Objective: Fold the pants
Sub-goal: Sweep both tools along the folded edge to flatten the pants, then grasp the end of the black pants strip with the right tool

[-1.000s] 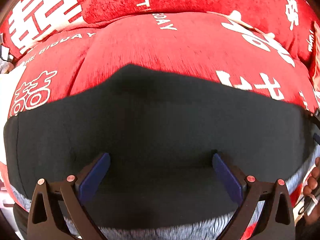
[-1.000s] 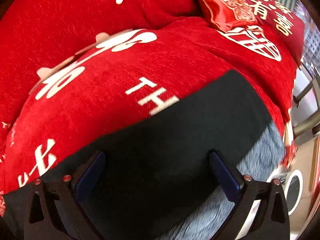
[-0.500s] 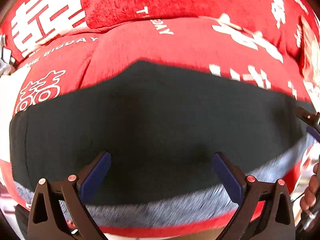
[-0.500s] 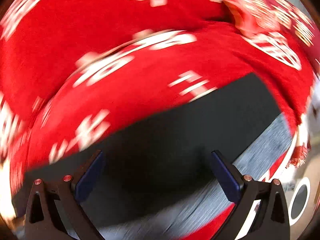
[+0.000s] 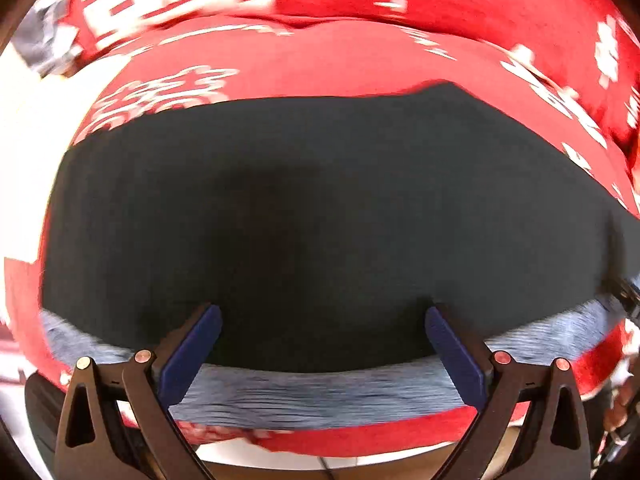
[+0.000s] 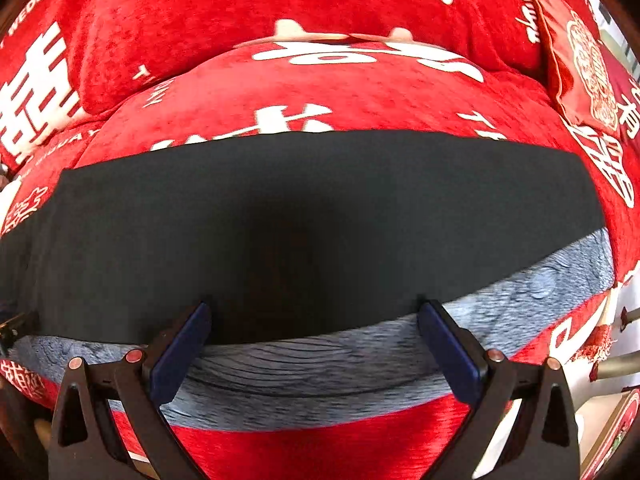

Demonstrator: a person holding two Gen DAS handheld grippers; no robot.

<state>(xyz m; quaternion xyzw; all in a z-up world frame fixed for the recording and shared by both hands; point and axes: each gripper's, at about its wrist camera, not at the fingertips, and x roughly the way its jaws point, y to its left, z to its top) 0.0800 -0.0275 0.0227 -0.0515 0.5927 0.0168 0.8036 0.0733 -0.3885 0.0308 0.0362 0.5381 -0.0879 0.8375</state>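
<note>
The black pants [image 5: 320,208] lie flat across a red sofa seat, with their grey fleecy inner side [image 5: 320,396] showing as a band along the near edge. They also show in the right wrist view [image 6: 320,216], with the grey band [image 6: 320,376] nearest me. My left gripper [image 5: 320,344] is open and empty, its blue pads over the near edge of the pants. My right gripper [image 6: 316,340] is open and empty in the same way. Neither holds the cloth.
The red sofa cover [image 6: 320,92] with white lettering runs under and behind the pants. A red cushion [image 6: 580,64] leans at the right. The sofa's front edge [image 6: 320,448] is just below the grey band. A metal frame [image 6: 616,368] and the floor show at the far right.
Both grippers have pulled back toward the sofa's front edge, so more of the grey band and the red edge shows. Both stayed open. The right view has swung to face the pants squarely.
</note>
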